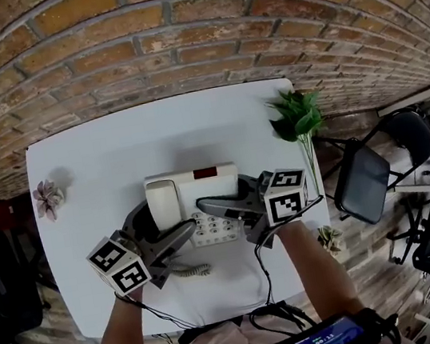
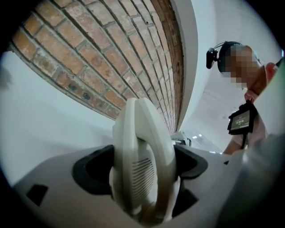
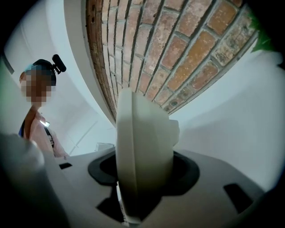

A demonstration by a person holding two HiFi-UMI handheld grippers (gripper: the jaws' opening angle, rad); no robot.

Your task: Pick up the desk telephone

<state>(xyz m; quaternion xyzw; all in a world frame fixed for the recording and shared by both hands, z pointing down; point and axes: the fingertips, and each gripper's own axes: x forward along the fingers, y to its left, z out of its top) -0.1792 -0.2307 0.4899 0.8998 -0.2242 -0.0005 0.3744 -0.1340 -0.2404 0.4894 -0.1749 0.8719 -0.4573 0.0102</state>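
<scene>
A cream desk telephone (image 1: 205, 183) sits mid-table, its handset (image 1: 162, 203) on the left and its coiled cord (image 1: 190, 271) trailing toward me. My left gripper (image 1: 162, 221) clamps the handset end; in the left gripper view the grilled handset (image 2: 143, 171) fills the gap between both dark pads (image 2: 91, 171). My right gripper (image 1: 232, 198) grips the telephone's right side, and the right gripper view has the cream body (image 3: 142, 151) wedged between its pads (image 3: 185, 171). Whether the phone rests on the white table (image 1: 84, 159) or hangs just above it, I cannot tell.
A green plant (image 1: 297, 118) stands at the table's right edge and a paper flower (image 1: 47, 198) at its left. The brick wall (image 1: 177, 35) runs behind. A dark folding chair (image 1: 369, 175) stands to the right. Cables hang over the near edge.
</scene>
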